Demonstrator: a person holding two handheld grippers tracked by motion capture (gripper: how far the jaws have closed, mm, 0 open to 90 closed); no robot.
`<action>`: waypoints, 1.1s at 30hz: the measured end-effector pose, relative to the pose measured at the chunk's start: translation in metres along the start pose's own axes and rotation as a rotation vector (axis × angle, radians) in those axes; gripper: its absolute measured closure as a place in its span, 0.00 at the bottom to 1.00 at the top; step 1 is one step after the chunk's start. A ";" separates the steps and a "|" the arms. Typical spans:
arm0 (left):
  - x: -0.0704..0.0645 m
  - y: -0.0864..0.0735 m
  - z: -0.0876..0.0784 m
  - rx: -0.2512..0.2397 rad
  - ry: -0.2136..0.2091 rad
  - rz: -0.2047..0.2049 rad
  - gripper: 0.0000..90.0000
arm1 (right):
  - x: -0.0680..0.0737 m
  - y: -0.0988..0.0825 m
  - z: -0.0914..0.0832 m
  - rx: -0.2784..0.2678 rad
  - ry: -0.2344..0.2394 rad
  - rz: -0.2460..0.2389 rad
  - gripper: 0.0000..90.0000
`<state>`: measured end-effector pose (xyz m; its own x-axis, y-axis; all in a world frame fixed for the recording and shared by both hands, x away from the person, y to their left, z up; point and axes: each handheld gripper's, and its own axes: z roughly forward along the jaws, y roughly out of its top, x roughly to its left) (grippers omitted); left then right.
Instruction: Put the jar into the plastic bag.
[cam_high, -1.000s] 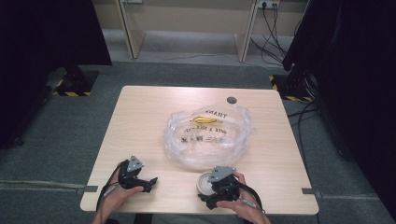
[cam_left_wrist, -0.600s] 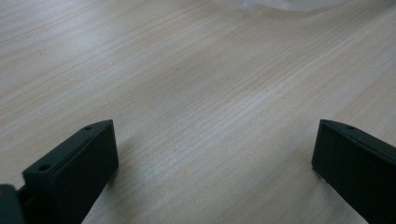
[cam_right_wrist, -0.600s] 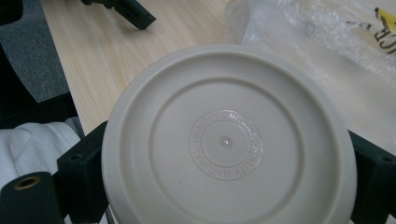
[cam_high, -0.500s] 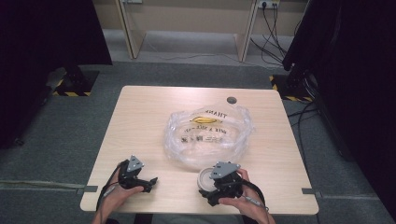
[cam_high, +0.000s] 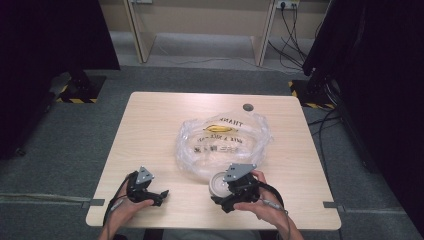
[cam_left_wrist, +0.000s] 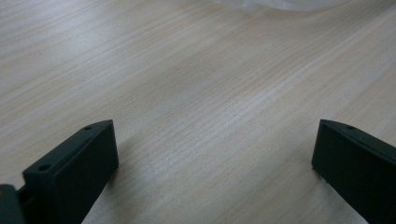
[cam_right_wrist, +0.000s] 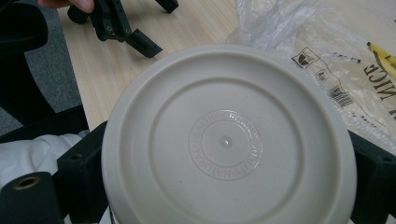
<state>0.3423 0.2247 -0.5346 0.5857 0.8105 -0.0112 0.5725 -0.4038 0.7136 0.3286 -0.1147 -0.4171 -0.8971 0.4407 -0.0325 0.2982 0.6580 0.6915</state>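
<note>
A light wood-grain counter (cam_high: 150, 130) is standing on grey carpeted floor (cam_high: 60, 150), its corners rounded. A crumpled clear plastic bag (cam_high: 225, 140) with black and yellow printing is lying near the counter's middle, and a small dark round disc (cam_high: 247, 107) is sitting just beyond it toward the far edge. A cream-coloured round container (cam_high: 218, 184) is showing just beside the bag's near edge; whether it is resting on the counter cannot be told.
</note>
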 end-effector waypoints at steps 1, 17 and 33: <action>0.000 0.000 0.000 0.000 0.000 0.000 0.00 | 0.000 0.000 0.000 0.000 0.000 0.000 0.11; 0.000 0.000 0.000 -0.001 0.000 -0.001 0.00 | -0.016 0.034 -0.022 0.009 -0.007 -0.023 0.11; 0.000 0.000 0.000 -0.001 0.000 -0.001 0.00 | -0.035 0.074 -0.029 0.016 -0.020 -0.028 0.11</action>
<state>0.3423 0.2246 -0.5346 0.5850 0.8109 -0.0125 0.5729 -0.4023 0.7141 0.3726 -0.0991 -0.3435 -0.8984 0.4341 -0.0659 0.2786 0.6796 0.6786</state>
